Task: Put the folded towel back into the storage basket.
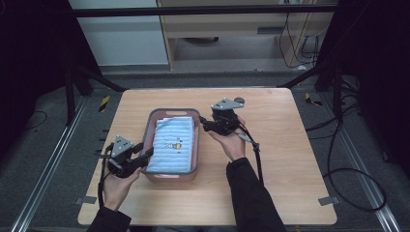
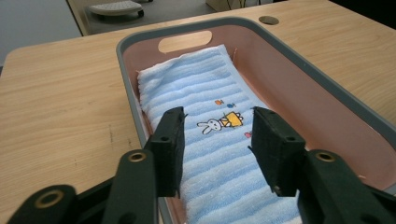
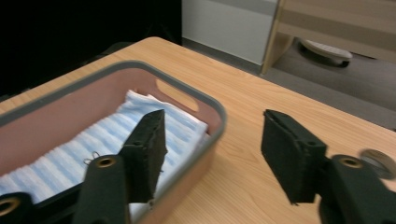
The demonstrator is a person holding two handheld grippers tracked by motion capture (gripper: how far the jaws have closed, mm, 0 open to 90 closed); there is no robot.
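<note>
Reaching stage — left gripper [image 2: 217,140] jaws wide over the folded towel [image 2: 205,140], right gripper [image 3: 212,149] wide astride the basket [image 3: 205,100] rim — next, close.

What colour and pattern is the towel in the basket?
Light blue and white stripes, with a small rabbit picture; the towel shows best in the left gripper view.

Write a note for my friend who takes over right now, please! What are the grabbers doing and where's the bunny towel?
Left gripper: open, empty, jaws over the near left rim.
Right gripper: open, empty, at the far right corner of the basket.
Towel: folded, lying flat inside the pink basket, bunny picture up.
Done: towel appears placed in the basket.
Left: probably just pull both grippers away.
</note>
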